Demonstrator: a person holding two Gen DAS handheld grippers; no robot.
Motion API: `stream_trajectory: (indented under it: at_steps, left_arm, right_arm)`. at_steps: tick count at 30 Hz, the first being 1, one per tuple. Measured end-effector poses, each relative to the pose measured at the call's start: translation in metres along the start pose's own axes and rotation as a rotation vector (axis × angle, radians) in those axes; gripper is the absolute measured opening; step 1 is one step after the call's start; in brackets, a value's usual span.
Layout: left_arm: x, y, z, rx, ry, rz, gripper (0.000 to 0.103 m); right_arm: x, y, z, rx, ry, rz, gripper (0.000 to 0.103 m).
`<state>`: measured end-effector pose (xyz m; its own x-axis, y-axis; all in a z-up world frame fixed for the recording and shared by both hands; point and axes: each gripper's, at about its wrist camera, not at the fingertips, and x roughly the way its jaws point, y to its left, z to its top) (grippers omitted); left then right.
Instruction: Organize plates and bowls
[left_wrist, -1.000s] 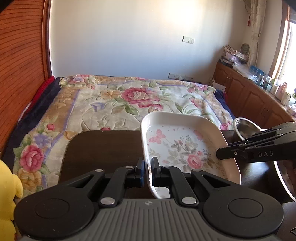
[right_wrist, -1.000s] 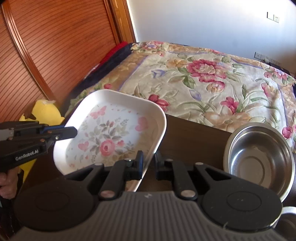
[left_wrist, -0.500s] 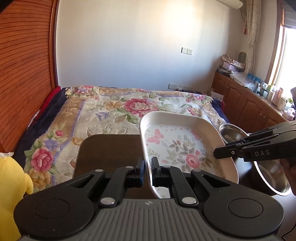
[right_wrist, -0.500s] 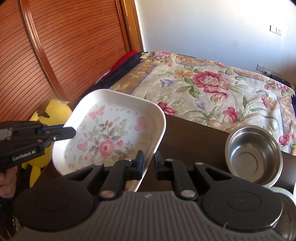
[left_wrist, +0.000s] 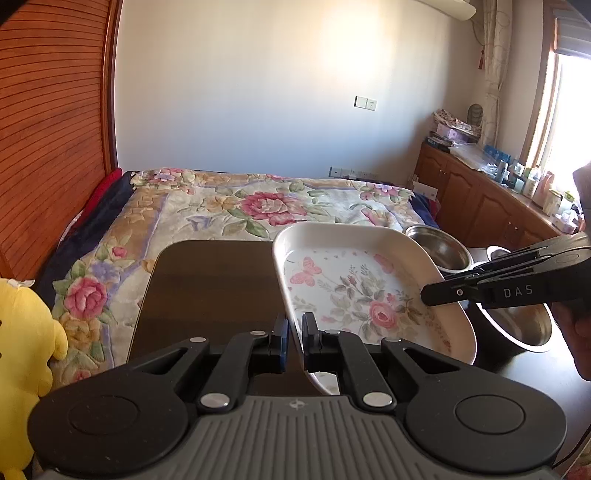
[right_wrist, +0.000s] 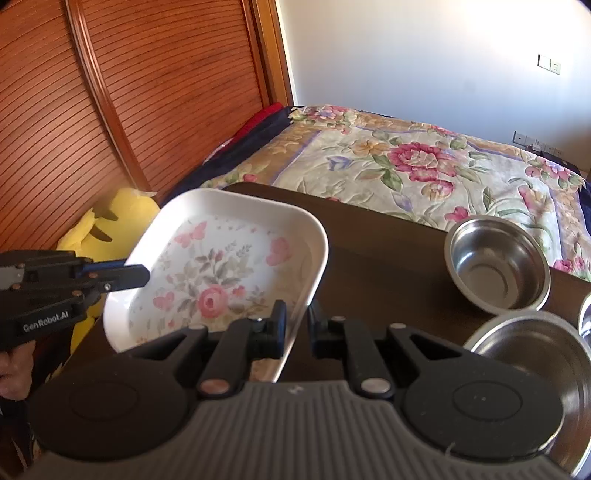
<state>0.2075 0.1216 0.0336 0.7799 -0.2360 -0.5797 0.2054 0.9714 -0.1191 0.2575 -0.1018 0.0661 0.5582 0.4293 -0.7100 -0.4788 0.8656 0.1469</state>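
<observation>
A white rectangular plate (left_wrist: 351, 291) with a pink flower print hangs tilted above the dark table (left_wrist: 207, 280). My left gripper (left_wrist: 294, 332) is shut on its near left rim. From the opposite side, my right gripper (left_wrist: 430, 293) pinches the right rim. The right wrist view shows the same plate (right_wrist: 221, 273) with my right gripper (right_wrist: 297, 325) shut on its edge and my left gripper (right_wrist: 142, 275) clamped on the far side. On the table to the right stand a small steel bowl (right_wrist: 498, 273) and a larger steel bowl (right_wrist: 532, 369); a third bowl's rim (right_wrist: 585, 317) shows at the frame edge.
Beyond the table lies a bed with a floral blanket (left_wrist: 258, 206). A yellow plush toy (left_wrist: 22, 332) sits at the left by the slatted wooden wardrobe (right_wrist: 110, 110). A cluttered wooden sideboard (left_wrist: 491, 199) runs along the right wall under the window.
Both grippers have risen and pulled back with the plate still held between them. More of the table and the steel bowls have come into view.
</observation>
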Motion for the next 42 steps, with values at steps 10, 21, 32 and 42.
stream_trajectory:
  at_steps: [10,21,32,42]
  left_arm:
    - [-0.027,-0.017,-0.023,-0.009,-0.02,-0.01,0.009]
    - [-0.057,-0.045,-0.061,0.022,-0.049,0.004,0.008]
    - [-0.063,-0.052,-0.086,0.023,-0.026,-0.006,0.008]
    - [-0.045,-0.055,-0.1,0.021,0.019,0.003,0.008]
  right_arm:
    - [-0.025,0.002,-0.029,0.0,-0.022,0.025,0.014]
    - [-0.049,0.009,-0.073,-0.041,-0.046,0.033,0.014]
    - [-0.059,0.008,-0.099,-0.032,-0.059,0.053,0.014]
    - [-0.05,0.003,-0.107,0.015,-0.067,0.062,0.014]
